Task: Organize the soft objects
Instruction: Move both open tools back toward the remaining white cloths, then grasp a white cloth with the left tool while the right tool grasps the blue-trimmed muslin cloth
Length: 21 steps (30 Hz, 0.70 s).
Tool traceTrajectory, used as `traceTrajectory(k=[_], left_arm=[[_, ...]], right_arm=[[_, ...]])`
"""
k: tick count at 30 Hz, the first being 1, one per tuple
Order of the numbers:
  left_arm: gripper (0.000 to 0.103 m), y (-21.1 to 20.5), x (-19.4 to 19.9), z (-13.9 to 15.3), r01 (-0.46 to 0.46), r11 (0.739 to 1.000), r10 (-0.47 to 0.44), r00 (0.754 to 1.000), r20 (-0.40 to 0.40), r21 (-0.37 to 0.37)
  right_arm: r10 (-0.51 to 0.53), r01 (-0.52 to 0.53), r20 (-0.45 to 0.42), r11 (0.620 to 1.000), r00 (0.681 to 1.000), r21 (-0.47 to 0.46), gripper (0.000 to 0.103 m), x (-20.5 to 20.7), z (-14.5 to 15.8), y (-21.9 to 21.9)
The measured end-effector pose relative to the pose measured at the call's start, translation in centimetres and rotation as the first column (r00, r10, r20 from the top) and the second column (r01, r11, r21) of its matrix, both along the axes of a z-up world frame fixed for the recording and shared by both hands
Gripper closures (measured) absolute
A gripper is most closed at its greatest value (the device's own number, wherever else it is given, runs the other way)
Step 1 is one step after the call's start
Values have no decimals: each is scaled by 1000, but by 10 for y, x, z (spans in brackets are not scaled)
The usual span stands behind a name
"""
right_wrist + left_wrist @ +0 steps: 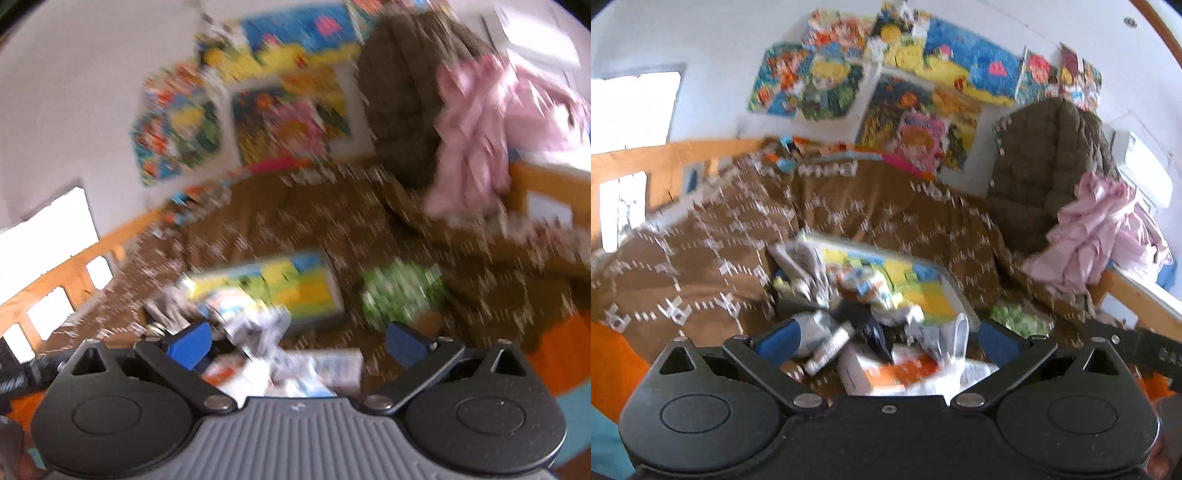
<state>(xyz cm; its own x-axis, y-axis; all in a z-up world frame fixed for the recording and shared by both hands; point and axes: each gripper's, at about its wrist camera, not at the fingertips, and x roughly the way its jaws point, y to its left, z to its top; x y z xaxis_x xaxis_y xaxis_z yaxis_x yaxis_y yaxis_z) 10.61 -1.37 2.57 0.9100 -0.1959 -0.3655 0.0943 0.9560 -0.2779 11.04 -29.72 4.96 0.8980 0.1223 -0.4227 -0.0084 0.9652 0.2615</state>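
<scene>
Both my grippers, left gripper [884,338] and right gripper [295,341], spread wide, holding nothing. I'm approaching, I'd say; next, close on the pink cloth [1102,232].

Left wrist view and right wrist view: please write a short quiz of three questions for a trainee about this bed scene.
1. True or false: the left tool is open and holds nothing.
2. What colour is the crumpled cloth that hangs beside the olive quilted jacket?
3. The right tool is: A) shut on the cloth, B) open, C) out of view.

Key: 1 true. 2 pink. 3 B.
</scene>
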Motion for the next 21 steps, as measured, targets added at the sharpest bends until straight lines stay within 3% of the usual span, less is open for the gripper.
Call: traceTrajectory(k=[2, 5, 12, 17, 21], left_arm=[[1, 0, 5, -8, 24, 1000, -24, 999, -38, -4], [1, -1, 12, -24, 46, 999, -47, 994, -103, -6], [1, 1, 28, -51, 77, 996, -83, 977, -195, -39], [1, 2, 40, -65, 87, 994, -101, 968, -228, -72], [1, 0, 49, -73, 117, 987, -141, 961, -240, -108]], right_arm=[[-20, 25, -93, 998, 995, 49, 0, 10, -8, -8], [-17, 33, -163, 995, 987, 94, 0, 19, -18, -15], [45, -32, -268, 998, 962, 53, 0, 36, -32, -1], [106, -91, -395, 994, 913, 57, 0, 57, -45, 7], [186, -139, -488, 981, 853, 132, 0, 78, -58, 5]])
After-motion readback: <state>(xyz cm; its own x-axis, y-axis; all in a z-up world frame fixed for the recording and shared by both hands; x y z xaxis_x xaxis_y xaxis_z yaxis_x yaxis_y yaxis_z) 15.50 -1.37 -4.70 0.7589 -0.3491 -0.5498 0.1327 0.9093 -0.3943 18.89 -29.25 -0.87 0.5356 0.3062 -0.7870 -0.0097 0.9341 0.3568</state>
